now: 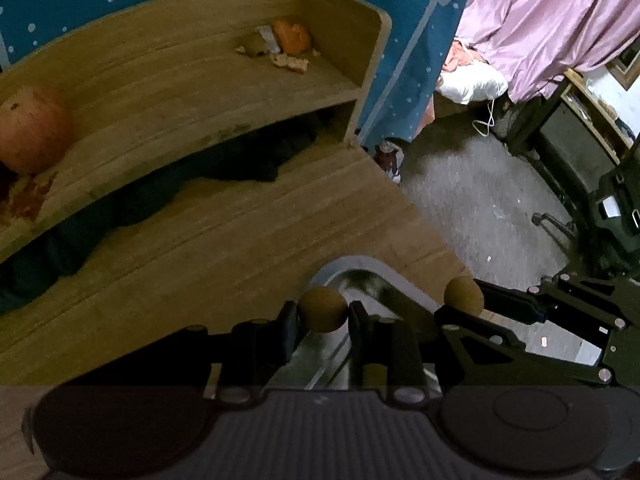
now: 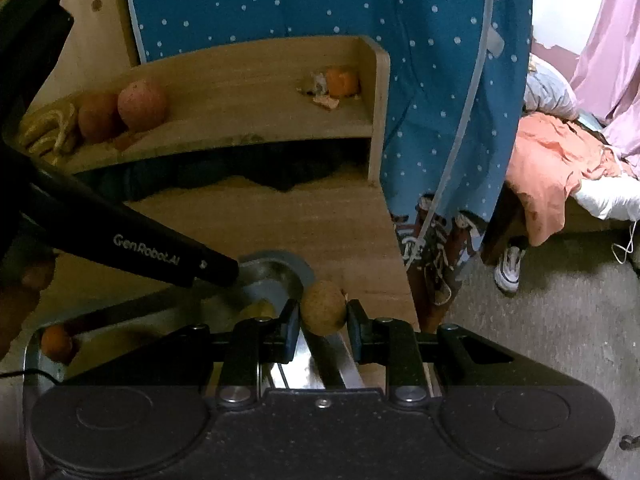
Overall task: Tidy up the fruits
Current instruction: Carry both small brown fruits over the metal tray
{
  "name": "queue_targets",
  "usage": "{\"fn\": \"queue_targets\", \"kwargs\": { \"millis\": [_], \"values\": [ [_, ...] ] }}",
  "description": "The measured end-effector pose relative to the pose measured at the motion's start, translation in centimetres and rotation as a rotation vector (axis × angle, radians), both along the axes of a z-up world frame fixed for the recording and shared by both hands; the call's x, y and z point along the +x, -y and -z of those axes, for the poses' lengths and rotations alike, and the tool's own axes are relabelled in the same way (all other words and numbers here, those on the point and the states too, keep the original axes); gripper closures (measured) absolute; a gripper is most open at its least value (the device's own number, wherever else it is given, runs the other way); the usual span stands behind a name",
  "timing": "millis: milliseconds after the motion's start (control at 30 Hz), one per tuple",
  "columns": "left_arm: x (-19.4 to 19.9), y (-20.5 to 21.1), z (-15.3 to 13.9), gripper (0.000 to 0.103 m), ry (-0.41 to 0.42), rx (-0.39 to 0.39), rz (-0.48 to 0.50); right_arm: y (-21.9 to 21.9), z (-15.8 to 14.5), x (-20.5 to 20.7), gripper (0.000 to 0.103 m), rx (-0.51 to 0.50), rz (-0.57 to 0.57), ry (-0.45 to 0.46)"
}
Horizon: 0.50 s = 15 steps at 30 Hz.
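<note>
L wrist view, left to right: 1 big reddish round fruit point(image 1: 32, 130) sits at the far-left end of the wooden shelf point(image 1: 192, 80), w/ reddish scraps just below it. Dark cloth point(image 1: 160, 184) lies in the gap under the shelf. Near the shelf's right end: 1 orange fruit point(image 1: 292, 36), 1 small brownish fruit just beside it, some peel bits in front. Low centre, the left gripper point(image 1: 324, 312) is clenched on 1 small tan ball-shaped fruit point(image 1: 323, 309), held over the rim of a metal tray point(image 1: 352, 268) on the wooden desk point(image 1: 240, 232). To the right, the right gripper point(image 1: 464, 300) pinches a 2nd tan fruit point(image 1: 464, 295) of the same kind, above the tray's far edge.

R wrist view, left to right: the left tool reaches in from the left, its tip over the tray; can't tell its grip from here. 1 small orange fruit point(image 2: 57, 342) rests at the tray's near-left corner. On the shelf: yellowish bunch far left, then 2 reddish round fruits touching, then 1 orange fruit w/ scraps at the right end. Centre, both fingers point(image 2: 289, 322) press the tan fruit's sides, above the tray. Right: blue dotted curtain point(image 2: 320, 4), 1 white shoe point(image 2: 509, 266) on the floor.
</note>
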<state>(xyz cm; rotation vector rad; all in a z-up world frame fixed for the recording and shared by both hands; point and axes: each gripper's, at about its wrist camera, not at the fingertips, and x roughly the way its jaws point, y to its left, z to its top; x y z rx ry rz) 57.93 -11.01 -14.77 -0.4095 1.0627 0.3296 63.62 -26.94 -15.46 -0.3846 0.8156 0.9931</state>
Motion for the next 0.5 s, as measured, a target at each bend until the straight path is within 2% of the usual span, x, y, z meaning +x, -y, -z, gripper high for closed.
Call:
{"fn": "queue_targets", "kwargs": {
  "millis": [500],
  "values": [
    [-0.3, 0.6, 0.8, 0.073, -0.050, 0.008, 0.015, 0.3, 1.3, -0.9, 0.076, -0.027, -0.024, -0.044]
  ]
}}
